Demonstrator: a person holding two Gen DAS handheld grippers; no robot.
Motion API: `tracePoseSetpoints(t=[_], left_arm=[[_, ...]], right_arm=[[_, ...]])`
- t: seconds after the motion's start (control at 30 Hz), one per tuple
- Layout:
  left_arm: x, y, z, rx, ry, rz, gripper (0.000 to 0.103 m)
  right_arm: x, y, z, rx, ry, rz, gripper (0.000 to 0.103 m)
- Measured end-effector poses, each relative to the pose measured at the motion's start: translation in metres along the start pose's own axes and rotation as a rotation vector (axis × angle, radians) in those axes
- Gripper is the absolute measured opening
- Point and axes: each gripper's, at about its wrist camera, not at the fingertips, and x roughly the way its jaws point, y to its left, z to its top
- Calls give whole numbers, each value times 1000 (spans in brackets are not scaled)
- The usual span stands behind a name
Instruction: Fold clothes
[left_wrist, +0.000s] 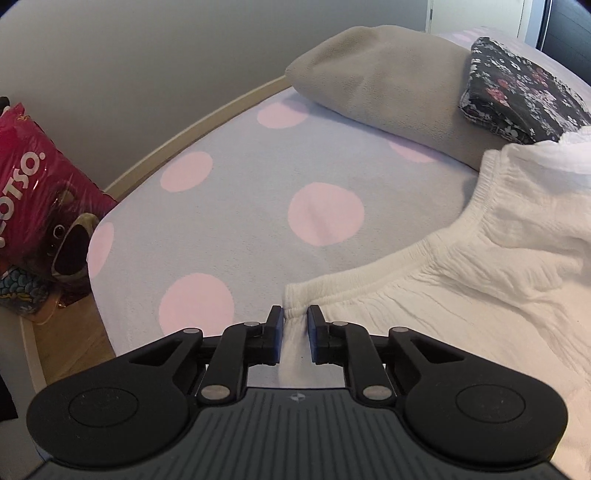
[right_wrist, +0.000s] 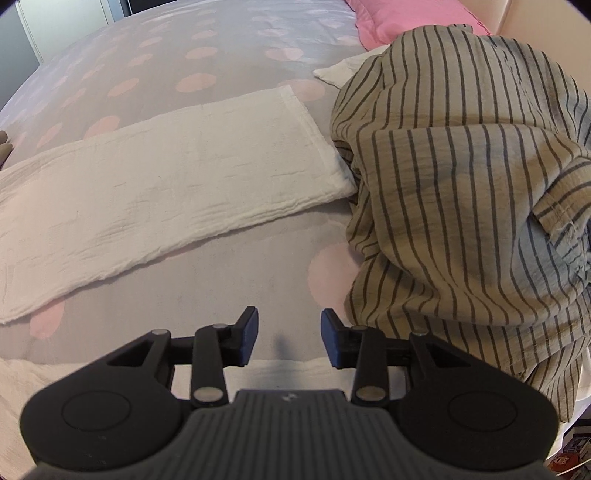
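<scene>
Nearest the left wrist camera, the left gripper has its 2 jaws closed onto the gathered waistband corner of a white garment, with a ridge of cloth pinched between the blue pads. This garment, apparently crinkled trousers or a skirt with an elastic waist, lies on the dotted bedsheet, its waistband curving away to the right and a further white layer bunched above it.

In the right wrist view the right gripper stands with jaws apart and holds nothing; it hangs over bare sheet, with a white edge just below it. Ahead of it a long white panel lies flat and smooth with a hemmed end, probably a leg of the same garment, though the pictures do not settle that.

Judgement on progress: the white garment is laid out long and not yet brought to a compact fold; the pinch at the waistband fits either straightening or the start of a fold-over. A striped garment sits in a loose heap just beside the panel's end, plainly unfolded. Beyond the waistband, a beige folded item and a dark floral folded item lie neatly, touching each other. A magenta bag stands off the bed.
</scene>
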Motion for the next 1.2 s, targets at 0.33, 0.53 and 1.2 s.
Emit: tracePoseSetpoints(t=[0.33,0.53,1.2], left_arm=[[-14,-2,-1,23,-34,32,36],[-17,-8,-3,48,-13,49,36],[-18,-11,-12,82,36,82,36]], right_arm=[[-14,-50,-23,82,39,-31,41],[1,-65,-37,111,51,18,40],[27,-74,-40,133,151,-141,6]])
